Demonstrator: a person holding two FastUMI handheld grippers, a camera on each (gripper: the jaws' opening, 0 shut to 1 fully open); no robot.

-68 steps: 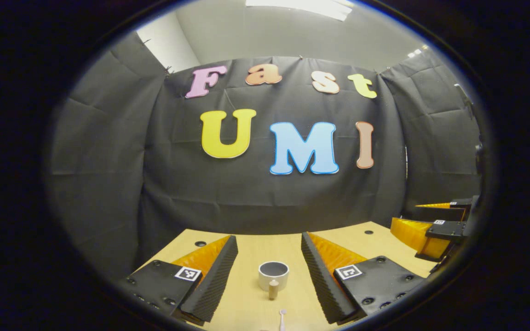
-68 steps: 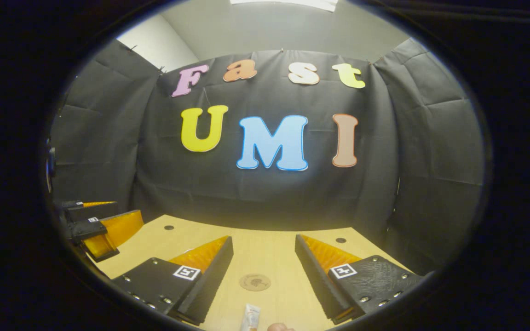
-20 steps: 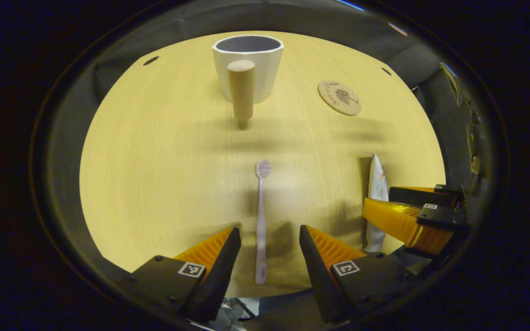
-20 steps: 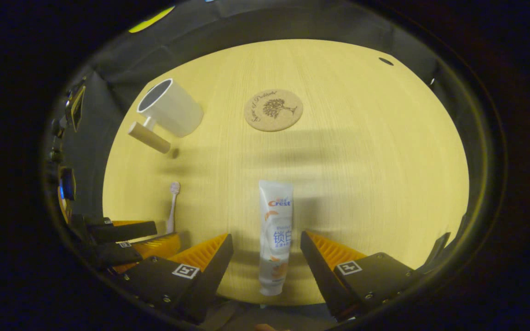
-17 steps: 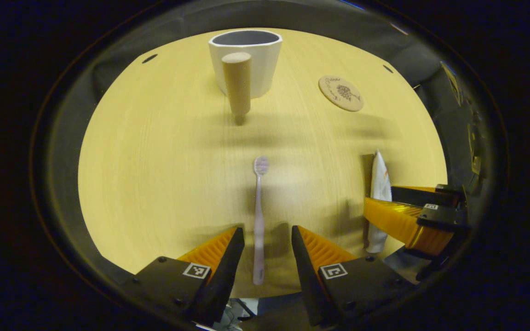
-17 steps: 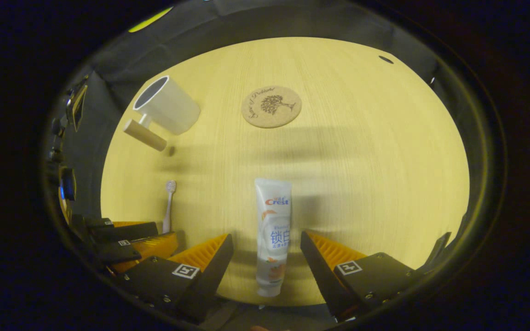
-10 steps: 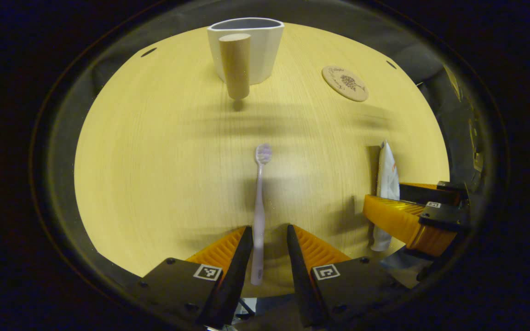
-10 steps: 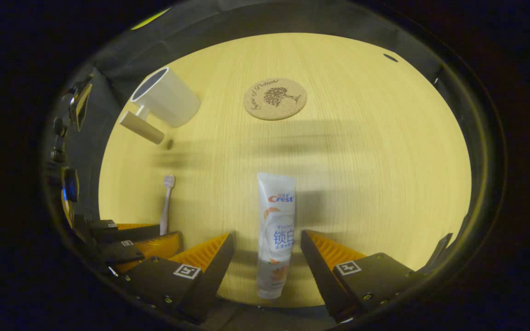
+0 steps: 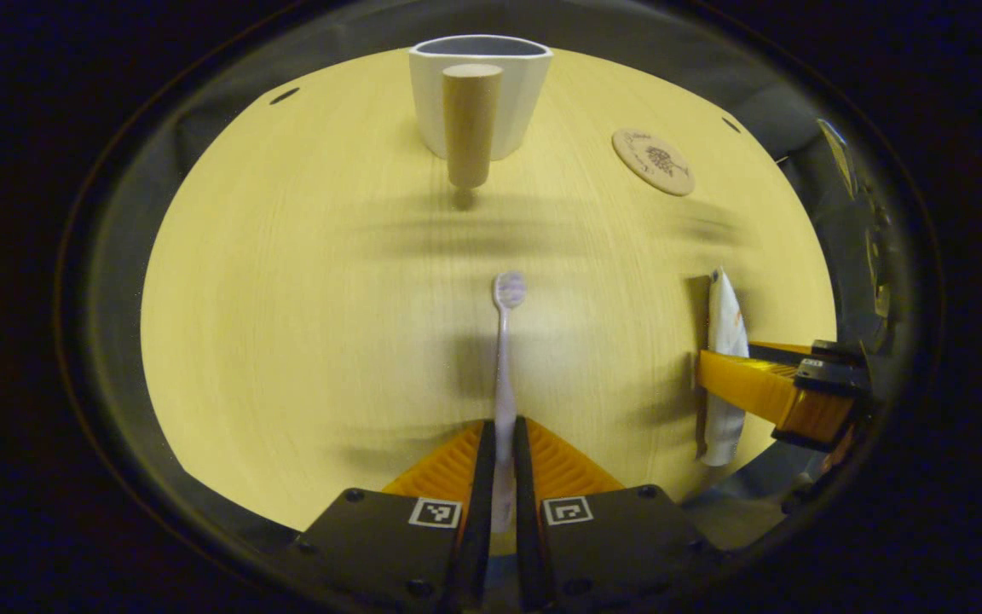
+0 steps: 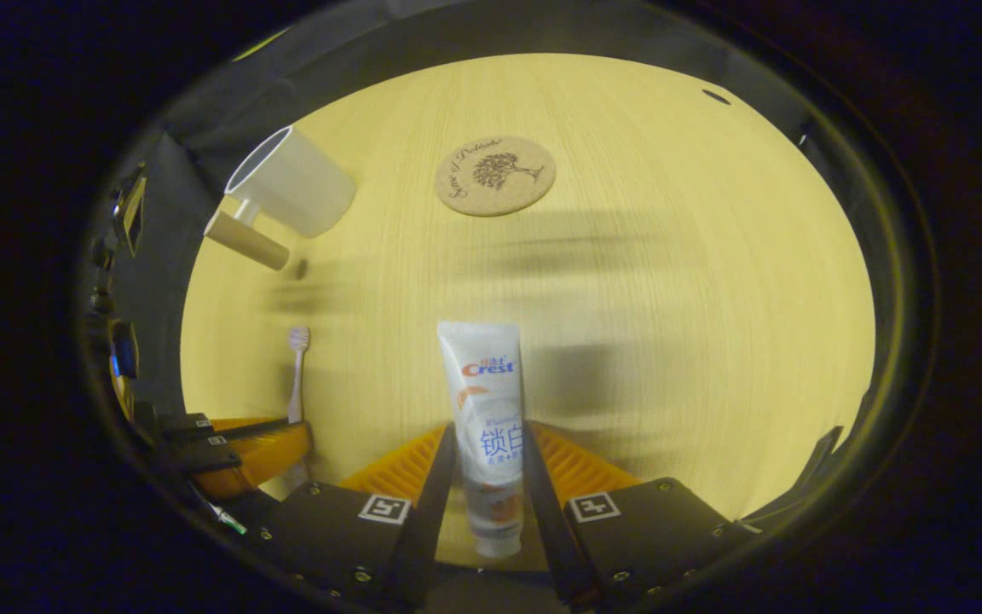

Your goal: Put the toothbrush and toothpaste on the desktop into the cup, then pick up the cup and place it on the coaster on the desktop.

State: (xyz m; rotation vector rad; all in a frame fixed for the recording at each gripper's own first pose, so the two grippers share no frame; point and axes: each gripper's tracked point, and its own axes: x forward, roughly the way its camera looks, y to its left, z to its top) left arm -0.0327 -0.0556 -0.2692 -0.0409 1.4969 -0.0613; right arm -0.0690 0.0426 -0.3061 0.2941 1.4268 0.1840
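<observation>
Fingers of left gripper [image 9: 499, 465] clamp toothbrush [image 9: 505, 367]; right gripper [image 10: 488, 477] clamps toothpaste [image 10: 487, 418]; cup [image 9: 481, 89], coaster [image 10: 495, 175] beyond.

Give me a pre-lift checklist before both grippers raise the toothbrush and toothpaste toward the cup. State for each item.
1. Left gripper closed on the toothbrush handle: ok, both fingers press its lower end.
2. Right gripper closed on the toothpaste: ok, both fingers press the lower half of the tube.
3. Cup upright, mouth open: ok; whether it is empty inside, cannot tell.
4. Cup's wooden handle faces the left gripper, so it may obstruct a low approach: not ok, come in from above.
5. Coaster bare and flat on the desktop: ok.
6. Items lifted off the desktop: cannot tell.
</observation>
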